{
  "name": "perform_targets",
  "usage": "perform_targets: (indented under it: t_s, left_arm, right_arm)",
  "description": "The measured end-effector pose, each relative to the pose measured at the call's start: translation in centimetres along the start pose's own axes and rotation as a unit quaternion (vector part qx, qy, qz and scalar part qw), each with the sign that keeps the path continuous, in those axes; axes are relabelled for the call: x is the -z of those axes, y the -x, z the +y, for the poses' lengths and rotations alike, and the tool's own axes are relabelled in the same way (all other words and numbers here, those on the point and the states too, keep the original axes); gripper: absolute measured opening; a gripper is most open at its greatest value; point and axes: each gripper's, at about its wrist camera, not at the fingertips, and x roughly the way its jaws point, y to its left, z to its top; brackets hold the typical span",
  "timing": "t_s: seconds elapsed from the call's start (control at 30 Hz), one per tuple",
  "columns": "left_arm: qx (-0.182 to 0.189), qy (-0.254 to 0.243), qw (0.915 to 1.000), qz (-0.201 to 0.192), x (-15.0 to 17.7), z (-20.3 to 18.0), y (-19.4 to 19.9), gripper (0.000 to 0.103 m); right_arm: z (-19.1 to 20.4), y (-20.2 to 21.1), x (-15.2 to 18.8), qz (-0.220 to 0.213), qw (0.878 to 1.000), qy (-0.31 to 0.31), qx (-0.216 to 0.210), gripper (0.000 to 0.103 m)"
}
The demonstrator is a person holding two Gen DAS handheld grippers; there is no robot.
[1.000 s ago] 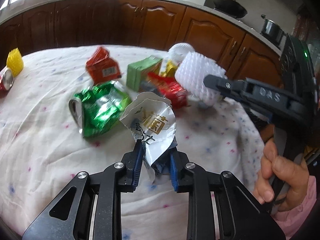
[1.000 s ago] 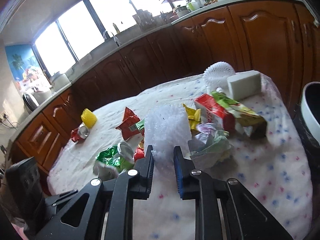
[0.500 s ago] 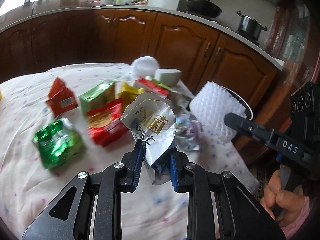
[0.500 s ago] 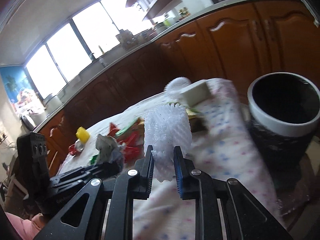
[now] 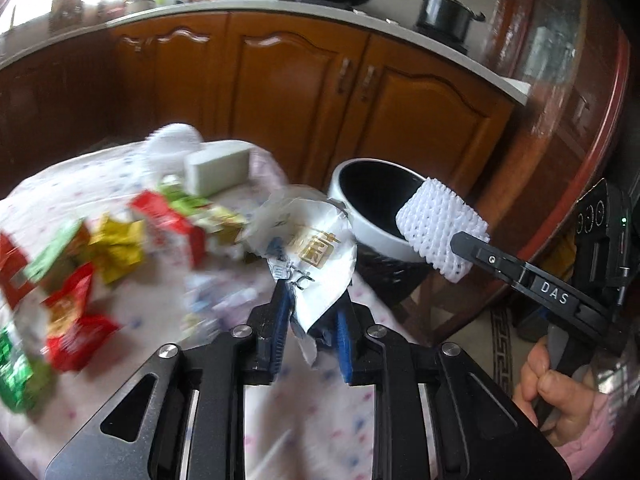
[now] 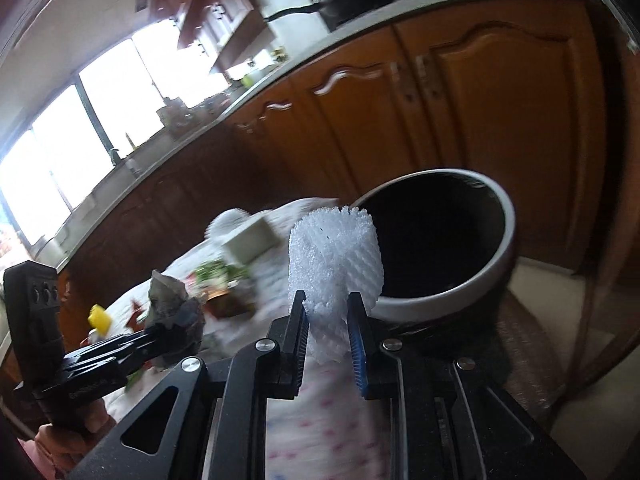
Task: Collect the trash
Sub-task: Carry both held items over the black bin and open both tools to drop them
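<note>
My left gripper holds a crumpled white wrapper with gold print; its jaws are closing on it. It hangs over the table's right edge, just left of a black bin with a white rim. My right gripper is shut on a white foam net sleeve, which stands upright in front of the bin's rim. From the left wrist view the foam net hangs over the bin's near right rim. The right wrist view shows the left gripper with its wrapper at lower left.
A white dotted tablecloth carries a red carton, a yellow wrapper, a red packet, a green packet and a white block. Brown cabinets stand behind. A hand grips the right tool.
Both grippers have swung right, away from the trash pile on the table, each keeping its load. The bin has come into view and now lies close in front of them.
</note>
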Motion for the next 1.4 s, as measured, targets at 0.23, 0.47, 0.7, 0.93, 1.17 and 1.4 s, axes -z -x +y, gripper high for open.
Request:
perform_targets:
  t_s: [0.23, 0.47, 0.7, 0.93, 1.17, 1.4]
  left_arm:
    - [0.022, -0.021, 0.9995, 0.012, -2.8, -3.5, -3.5, 0.019]
    - [0.04, -0.042, 0.9982, 0.018, -5.6, -6.2, -6.9, 0.019]
    - [0.057, -0.037, 0.9965, 0.047, -7.8, -7.6, -11.5, 0.019]
    - [0.046, -0.025, 0.9954, 0.081, -8.2, -7.7, -14.8, 0.026]
    - [0.053, -0.018, 0.9954, 0.077, -8.2, -7.9, -14.7, 0.054]
    - [0.051, -0.011, 0.9968, 0.061, -7.9, -7.5, -12.9, 0.056]
  right_arm:
    - [-3.2, -0.9, -2.0, -0.003, 0.999, -0.004, 0.032, 0.019]
    - [-4.6, -2.2, -3.3, 0.011, 0.999, 0.002, 0.052, 0.019]
    - [-5.9, -3.9, -4.0, 0.034, 0.997, 0.006, 0.065, 0.02]
    - [-7.3, -4.9, -4.5, 0.049, 0.997, -0.007, 0.066, 0.045]
    - [-7.8, -4.5, -4.2, 0.04, 0.997, -0.024, 0.061, 0.053]
    - [-6.8, -2.8, -3.6, 0.017, 0.998, -0.03, 0.047, 0.071]
